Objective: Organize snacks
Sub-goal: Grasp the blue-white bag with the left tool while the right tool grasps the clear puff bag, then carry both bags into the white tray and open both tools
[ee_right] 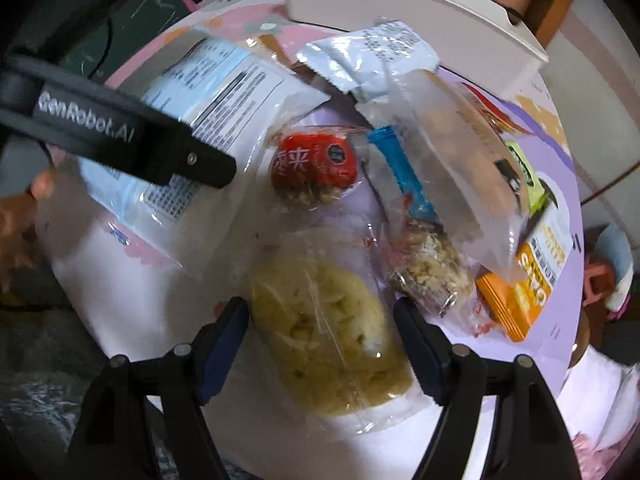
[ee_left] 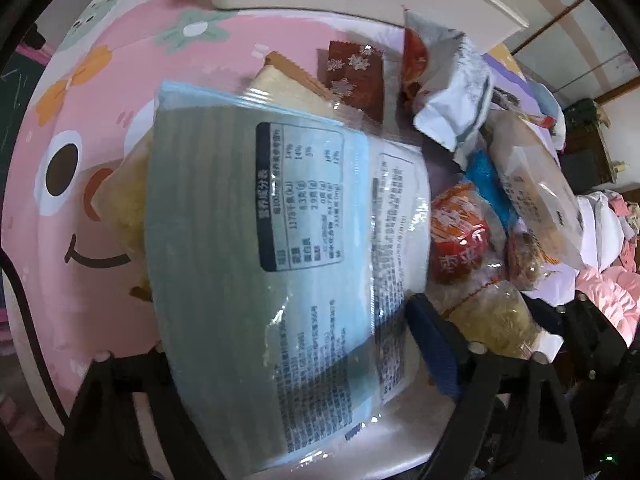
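A large blue-and-white packet (ee_left: 256, 240) with a printed nutrition table fills the space between the jaws of my left gripper (ee_left: 288, 332). The right pad (ee_left: 432, 340) lies against the packet's edge, and the left finger is hidden under it. In the right wrist view, one left gripper finger (ee_right: 132, 136) crosses this packet (ee_right: 224, 84). My right gripper (ee_right: 324, 320) points down over a yellow crumbly snack in a clear wrapper (ee_right: 328, 332). A pad sits against the wrapper on each side.
Loose snacks crowd the round table with its pink cartoon cover (ee_left: 80, 120): a red pack (ee_right: 316, 160), a blue stick pack (ee_right: 408, 172), a nut bar (ee_right: 428, 268), a long clear bag (ee_right: 460, 152), an orange pack (ee_right: 520, 292) and a white-grey pouch (ee_right: 372, 56). A white box (ee_right: 400, 4) stands at the far edge.
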{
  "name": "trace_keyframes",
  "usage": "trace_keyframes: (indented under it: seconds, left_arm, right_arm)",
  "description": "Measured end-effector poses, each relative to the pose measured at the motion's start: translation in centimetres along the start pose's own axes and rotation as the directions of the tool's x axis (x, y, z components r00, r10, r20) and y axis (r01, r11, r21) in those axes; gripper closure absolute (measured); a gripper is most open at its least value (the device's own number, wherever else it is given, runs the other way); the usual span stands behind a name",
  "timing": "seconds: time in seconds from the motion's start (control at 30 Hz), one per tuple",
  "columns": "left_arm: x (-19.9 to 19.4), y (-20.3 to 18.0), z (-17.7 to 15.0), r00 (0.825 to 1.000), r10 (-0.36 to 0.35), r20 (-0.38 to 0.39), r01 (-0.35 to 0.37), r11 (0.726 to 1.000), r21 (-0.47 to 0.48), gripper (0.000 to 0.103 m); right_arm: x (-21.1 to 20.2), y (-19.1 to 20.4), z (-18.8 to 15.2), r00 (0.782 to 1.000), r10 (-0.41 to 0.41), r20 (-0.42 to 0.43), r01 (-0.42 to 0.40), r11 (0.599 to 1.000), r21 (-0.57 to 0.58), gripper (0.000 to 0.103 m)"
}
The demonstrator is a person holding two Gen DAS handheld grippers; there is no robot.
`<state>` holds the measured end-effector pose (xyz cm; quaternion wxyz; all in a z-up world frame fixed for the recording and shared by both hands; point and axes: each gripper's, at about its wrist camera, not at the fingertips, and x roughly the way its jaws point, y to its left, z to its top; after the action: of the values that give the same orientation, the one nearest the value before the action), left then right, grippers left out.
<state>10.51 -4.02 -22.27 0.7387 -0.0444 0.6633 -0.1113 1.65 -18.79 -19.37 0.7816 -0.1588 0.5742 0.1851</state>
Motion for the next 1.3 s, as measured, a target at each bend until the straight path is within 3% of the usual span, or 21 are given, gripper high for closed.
trace_keyframes:
  seconds: [0.1,0.3,0.47,0.63,0.77,0.9,1.0,1.17,1.3]
  left_arm:
    - [-1.0,-0.7,-0.3,0.999,0.006,0.038,-0.007,1.0,0.024,0.04]
    - [-3.4,-2.0,-1.0,0.995,0.003,0.096,-0.009,0.998,0.06,0.059]
    - [-6.8,-2.3,-2.2,0.988,-0.022,0.156,0.008,0.996,0.09,0.063]
    - [-11.9,-2.2,-2.6,0.966,-0.091,0.242,0.064,0.991,0.116,0.063]
    - [-18.0,0.2,-3.0,0.928,-0.152,0.339,0.119,0.986,0.117,0.064]
    - [-23.3,0.1,-1.8,0.872,-0.093,0.481,0.044,0.993,0.113,0.063]
    - [-25.9,-0.4,-1.0,0.84,-0.054,0.539,-0.009,0.994,0.113,0.063]
    - [-29.0,-1.9,1.9,0.804,-0.012,0.595,-0.077,0.989,0.125,0.063]
    - [-29.4,-3.1,5.4,0.774,0.039,0.632,-0.153,0.98,0.126,0.063]
  right_arm:
    - [-0.3,0.0,-0.2,1.0,0.013,0.011,-0.013,1.0,0.006,0.045]
    - [-1.1,-0.6,-0.5,0.999,0.039,0.016,-0.04,0.998,0.048,0.047]
    - [-4.2,-2.0,-0.7,0.991,0.101,0.093,-0.11,0.99,0.093,0.047]
    - [-7.6,-2.4,-0.2,0.98,0.093,0.178,-0.113,0.988,0.108,0.047]
    - [-9.9,-3.4,1.7,0.968,0.042,0.246,-0.073,0.99,0.118,0.047]
    - [-11.8,-4.3,3.4,0.955,-0.02,0.296,-0.02,0.991,0.131,0.047]
    - [-13.1,-5.5,5.1,0.945,-0.063,0.32,0.012,0.987,0.16,0.047]
    - [-16.3,-8.8,9.3,0.917,-0.123,0.379,0.029,0.969,0.245,0.047]
    - [-18.6,-12.4,13.3,0.891,-0.142,0.432,-0.006,0.946,0.323,0.046]
